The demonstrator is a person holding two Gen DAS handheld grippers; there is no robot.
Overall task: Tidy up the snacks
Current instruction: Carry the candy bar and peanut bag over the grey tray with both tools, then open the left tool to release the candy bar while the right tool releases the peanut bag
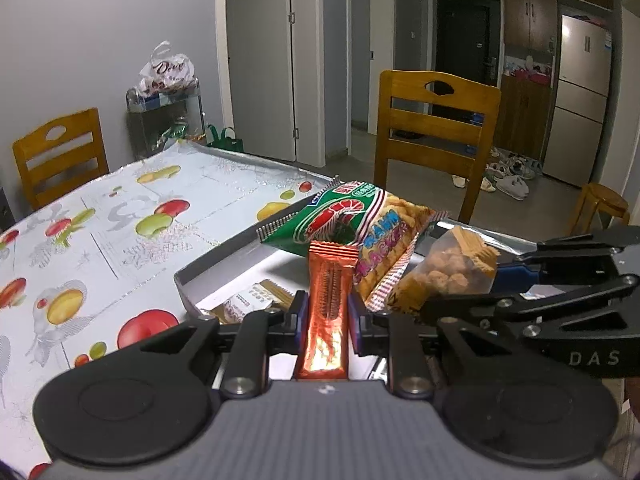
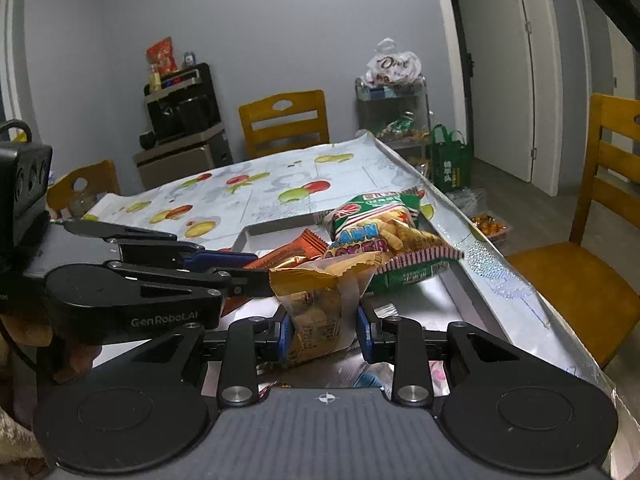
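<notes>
Left wrist view: a slim orange-red foil snack bar (image 1: 327, 300) stands clamped between the fingers of the left gripper (image 1: 328, 316), just above the near end of a shallow grey metal tray (image 1: 188, 280). Right wrist view: the right gripper (image 2: 323, 330) grips a yellow-and-clear plastic packet of small biscuits (image 2: 320, 304), also over the tray's near end, just beside the bar. Lying at the tray's far end is a green and yellow bag of prawn crackers (image 1: 360, 220). More small packets lie flat in the tray under both grippers. Under the tray spreads a fruit-patterned tablecloth (image 1: 100, 220); wooden chairs (image 1: 432, 128) stand beyond it. Both snacks probably go into the tray: lower each onto bare metal, clear of the cracker bag, releasing only once it rests.
</notes>
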